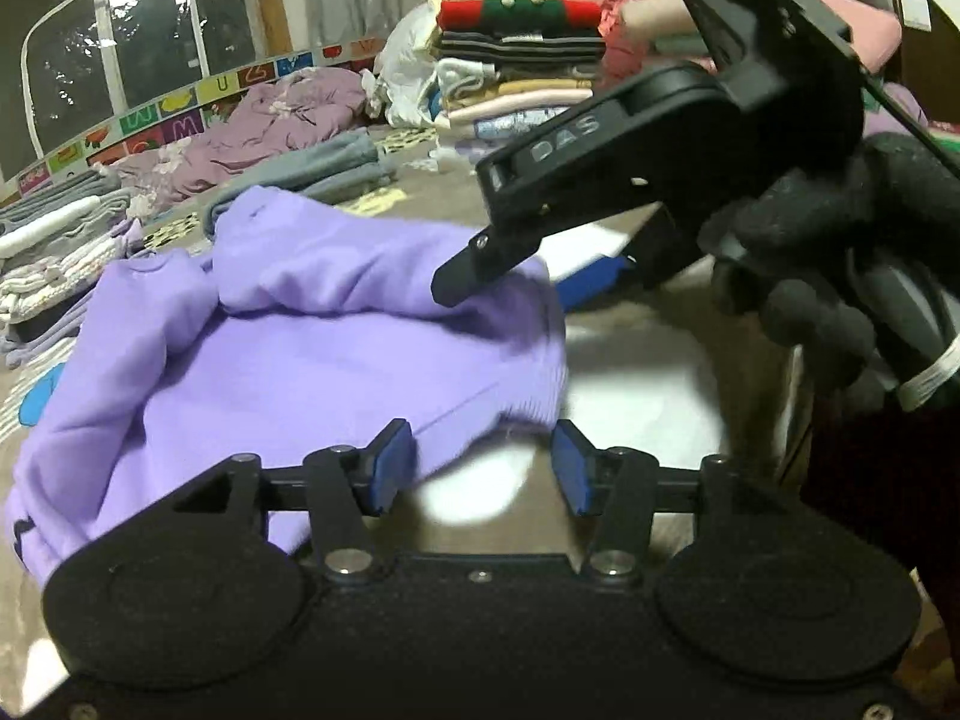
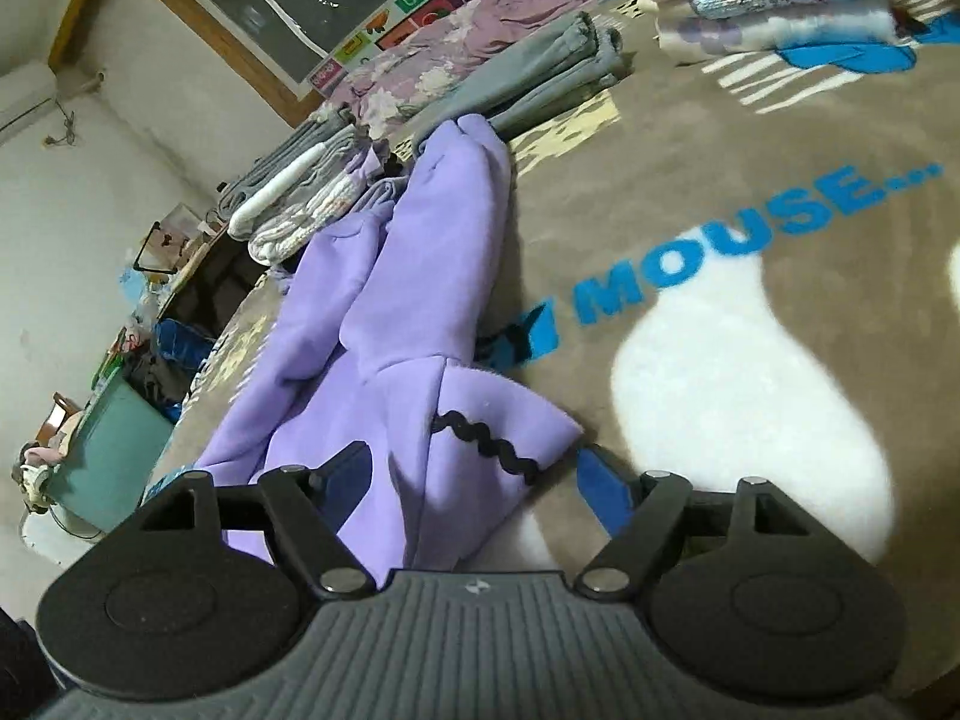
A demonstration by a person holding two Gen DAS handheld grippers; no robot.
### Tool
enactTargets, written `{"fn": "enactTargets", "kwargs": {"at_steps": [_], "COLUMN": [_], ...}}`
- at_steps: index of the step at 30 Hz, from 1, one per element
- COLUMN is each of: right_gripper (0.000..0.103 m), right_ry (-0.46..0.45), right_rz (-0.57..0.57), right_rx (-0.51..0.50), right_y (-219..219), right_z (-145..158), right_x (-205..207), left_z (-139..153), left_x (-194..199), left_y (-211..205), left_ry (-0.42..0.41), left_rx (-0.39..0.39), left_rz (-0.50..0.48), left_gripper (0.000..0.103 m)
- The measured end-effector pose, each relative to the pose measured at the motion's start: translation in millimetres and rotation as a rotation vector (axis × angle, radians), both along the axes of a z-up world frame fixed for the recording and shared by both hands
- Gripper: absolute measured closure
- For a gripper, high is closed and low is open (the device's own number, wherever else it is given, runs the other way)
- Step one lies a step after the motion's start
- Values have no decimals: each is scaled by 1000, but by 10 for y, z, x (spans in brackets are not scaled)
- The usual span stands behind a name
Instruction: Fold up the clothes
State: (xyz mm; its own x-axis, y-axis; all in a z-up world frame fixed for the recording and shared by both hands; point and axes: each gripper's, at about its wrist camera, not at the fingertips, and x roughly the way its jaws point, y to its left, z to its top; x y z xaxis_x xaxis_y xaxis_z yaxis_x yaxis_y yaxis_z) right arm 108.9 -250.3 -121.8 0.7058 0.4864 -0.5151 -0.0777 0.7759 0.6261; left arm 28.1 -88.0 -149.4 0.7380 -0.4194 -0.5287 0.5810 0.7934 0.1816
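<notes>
A lilac garment [image 1: 312, 336] lies crumpled on the brown blanket [image 2: 750, 138]. In the left wrist view my left gripper [image 1: 483, 468] is open low over the garment's near ribbed edge, and the cloth reaches the left blue pad without being pinched. My right gripper [image 2: 480, 486] is open too. A flap of the garment [image 2: 420, 312] with black zigzag trim [image 2: 486, 441] lies loosely between its blue pads. In the left wrist view a black-gloved hand [image 1: 840, 276] holds the right gripper, whose upper finger [image 1: 474, 264] hovers over the far right of the garment.
A tall stack of folded clothes [image 1: 516, 78] stands at the back of the bed. Folded grey trousers [image 2: 540, 78] and floral purple bedding [image 1: 270, 120] lie behind the garment. Smaller folded piles [image 1: 54, 252] sit at the left. A teal bin [image 2: 114, 450] stands beside the bed.
</notes>
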Motion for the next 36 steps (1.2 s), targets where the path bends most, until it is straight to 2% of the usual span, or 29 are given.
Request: {"fn": "enactTargets", "kwargs": {"at_steps": [1, 2, 3, 4, 5, 8, 10, 11, 12, 13, 14, 17, 19, 21, 23, 26, 28, 32, 36], "right_gripper": [39, 44, 54, 69, 74, 75, 77, 72, 64, 50, 47, 47, 47, 47, 48, 48, 48, 48, 47], "right_ry": [-6, -13, -25, -40, -60, -30, -4, 10, -10, -62, -122, -293, -392, -463, -450, -404, -377, -389, -389], "right_rz": [3, -7, -18, -25, -29, -80, -92, -96, -95, -106, -123, -113, -35, 70, 167, 284, 309, 351, 389], "right_rx": [-9, -24, -14, 8, 64, 264, 302, 313, 247, 155, 67, -124, -223, -293, -334, -383, -403, -423, -419], "right_y": [35, 69, 76, 72, 33, -170, -250, -285, -270, -239, -210, -77, 117, 361, 579, 855, 931, 1050, 1195], "right_z": [-10, -24, -43, -64, -78, -261, -323, -348, -258, -129, -6, 246, 334, 361, 306, 199, 142, 105, 38], "right_x": [4, 5, 12, 21, 29, 8, -23, -39, -78, -154, -243, -441, -494, -505, -460, -376, -324, -345, -266], "left_z": [-5, -10, -15, -19, -20, 1, 51, 92, 134, 178, 219, 288, 218, 166, 247, 408, 508, 678, 855], "left_x": [8, 16, 12, -14, -33, -40, -54, -53, -46, -28, -3, 137, 279, 328, 299, 267, 309, 620, 1047], "left_y": [10, 20, 40, 82, 121, 221, 329, 412, 500, 596, 695, 963, 1066, 1128, 1147, 1169, 1213, 1395, 1489], "left_ry": [8, 17, 23, 25, 30, 61, 70, 73, 74, 71, 67, 80, 159, 208, 200, 142, 120, 123, 112], "left_rx": [-6, -12, -16, -19, -21, -30, -42, -63, -87, -119, -154, -252, -245, -248, -273, -296, -308, -347, -315], "left_rz": [-1, -1, -4, -9, -15, -35, -31, -16, 4, 33, 67, 198, 284, 300, 301, 335, 351, 402, 420], "left_gripper": [51, 50, 50, 50, 49, 49, 49, 49, 49, 49, 49, 49, 49, 49, 49, 49, 49, 49, 49]}}
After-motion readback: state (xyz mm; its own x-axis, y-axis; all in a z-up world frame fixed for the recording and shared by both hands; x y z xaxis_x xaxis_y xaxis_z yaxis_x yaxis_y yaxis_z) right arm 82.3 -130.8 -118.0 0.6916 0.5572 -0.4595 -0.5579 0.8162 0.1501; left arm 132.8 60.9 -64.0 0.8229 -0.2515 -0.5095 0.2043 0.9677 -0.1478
